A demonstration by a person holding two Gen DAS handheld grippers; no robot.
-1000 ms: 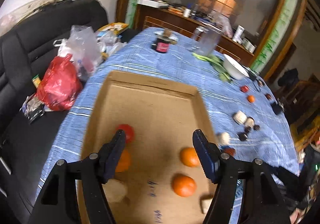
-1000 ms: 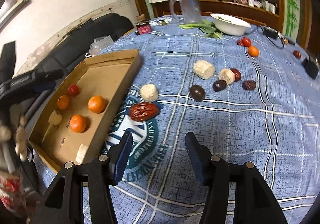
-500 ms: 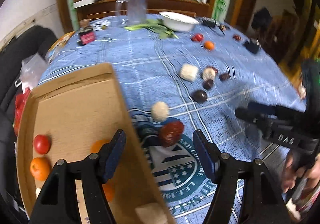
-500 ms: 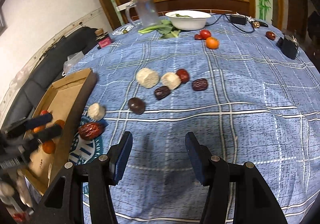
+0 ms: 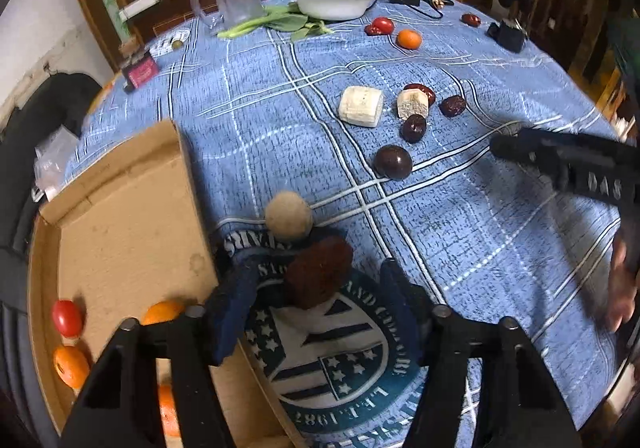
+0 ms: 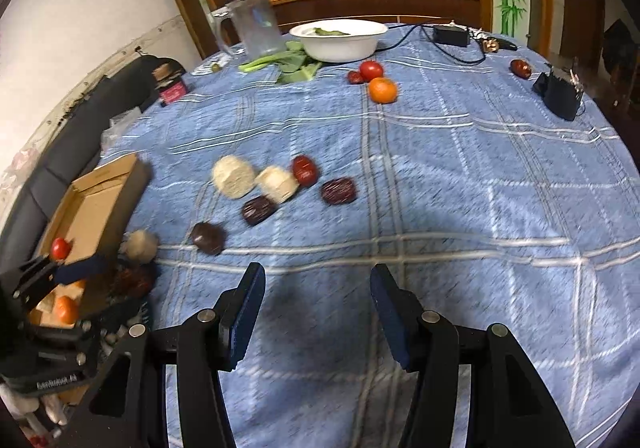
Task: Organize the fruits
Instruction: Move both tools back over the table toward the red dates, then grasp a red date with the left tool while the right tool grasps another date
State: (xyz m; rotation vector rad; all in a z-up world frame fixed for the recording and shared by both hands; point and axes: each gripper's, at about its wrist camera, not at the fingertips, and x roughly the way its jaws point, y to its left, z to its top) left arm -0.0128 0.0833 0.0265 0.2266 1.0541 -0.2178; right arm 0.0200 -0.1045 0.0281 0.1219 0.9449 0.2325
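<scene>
In the left wrist view a big wrinkled red date (image 5: 318,274) lies on the blue cloth's round emblem, just right of the cardboard tray (image 5: 120,208). My left gripper (image 5: 316,290) straddles it and its jaws are closing, with a gap still showing on each side. A beige ball (image 5: 289,214) sits just behind the date. The tray holds a tomato (image 5: 68,318) and oranges (image 5: 72,366). My right gripper (image 6: 318,288) hangs open over bare cloth. Ahead of it lie a dark round fruit (image 6: 208,236), two pale chunks (image 6: 234,176) and several dates (image 6: 338,190).
Far across the table stand a white bowl (image 6: 336,38), a clear pitcher (image 6: 256,28), greens (image 6: 288,62), a tomato (image 6: 371,69), an orange (image 6: 383,89) and a black charger (image 6: 560,90). A black sofa (image 6: 80,136) runs along the table's left side.
My left gripper swung from over the tray to the cloth beside it, came down around the big date, and its jaws have narrowed. The right gripper slid right, away from the tray.
</scene>
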